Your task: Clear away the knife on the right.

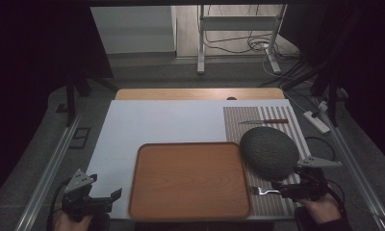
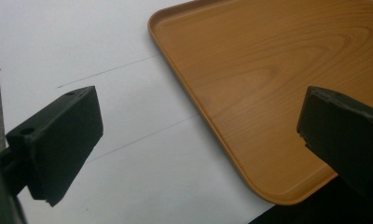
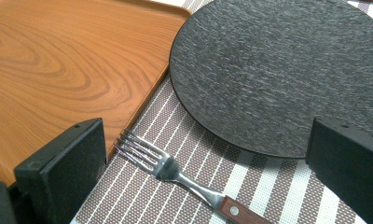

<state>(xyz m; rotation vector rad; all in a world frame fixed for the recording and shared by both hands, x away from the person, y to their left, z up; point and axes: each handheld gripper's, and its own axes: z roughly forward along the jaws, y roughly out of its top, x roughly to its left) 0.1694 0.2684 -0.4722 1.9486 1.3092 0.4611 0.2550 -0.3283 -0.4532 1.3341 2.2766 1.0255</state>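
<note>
A wooden tray [image 1: 189, 180] lies empty at the front middle of the table. Right of it a dark round plate [image 1: 269, 151] rests on a striped placemat [image 1: 277, 120]. A fork [image 1: 263, 191] with a wooden handle lies on the mat in front of the plate, tines toward the tray. My right gripper [image 1: 289, 188] hovers over the fork's handle end, jaws wide apart, the fork [image 3: 175, 170] lying between them untouched. My left gripper [image 1: 109, 199] stands open at the front left, over the white sheet [image 2: 105, 93] beside the tray's corner [image 2: 268, 93].
A knife [image 1: 265, 121] with a reddish handle lies at the far end of the placemat. The white sheet [image 1: 157, 122] covers most of the table. Metal rails run along both table sides. A stand and cables sit on the floor beyond.
</note>
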